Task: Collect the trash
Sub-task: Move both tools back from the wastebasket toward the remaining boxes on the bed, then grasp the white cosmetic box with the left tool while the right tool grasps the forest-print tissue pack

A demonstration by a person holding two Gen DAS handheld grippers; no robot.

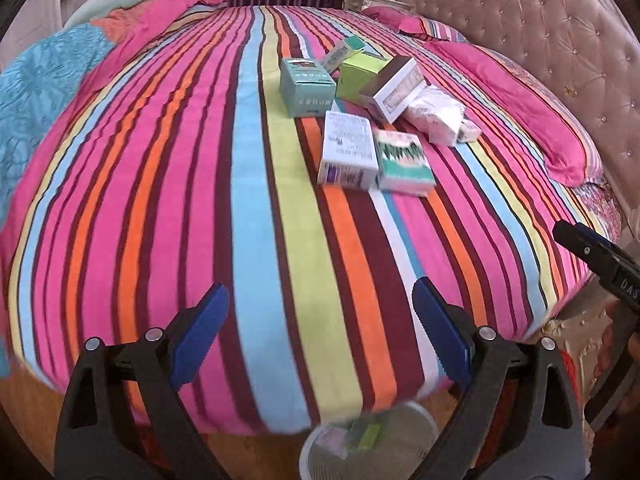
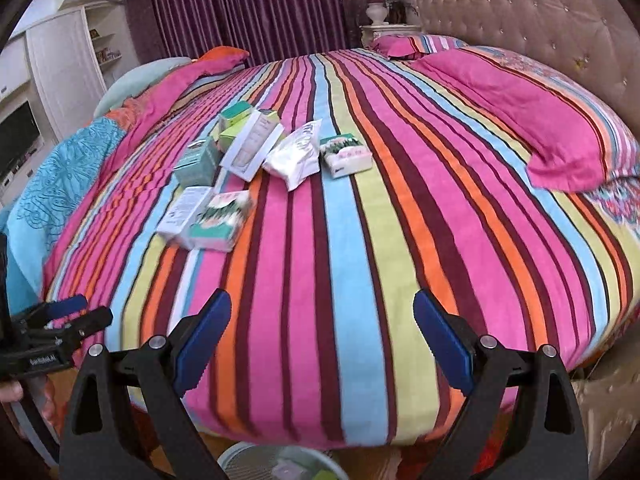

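Several empty cartons lie in a cluster on the striped bed (image 1: 160, 184): a teal box (image 1: 306, 86), a lime-green box (image 1: 358, 74), a white carton (image 1: 394, 88), a white printed box (image 1: 348, 150), a green-and-white box (image 1: 404, 160) and a crumpled white packet (image 1: 434, 116). The same cluster shows in the right wrist view, with the packet (image 2: 296, 152) and a small box (image 2: 346, 156). My left gripper (image 1: 320, 336) is open and empty near the bed's front edge. My right gripper (image 2: 322, 344) is open and empty too. A white waste bin (image 1: 320, 452) with trash stands below, also in the right wrist view (image 2: 240, 462).
Pink pillows (image 2: 532, 120) lie by the tufted headboard (image 2: 540, 12). A blue quilt (image 2: 56, 184) is bunched at the left. Purple curtains (image 2: 240, 8) and a nightstand with a vase (image 2: 378, 20) are behind the bed.
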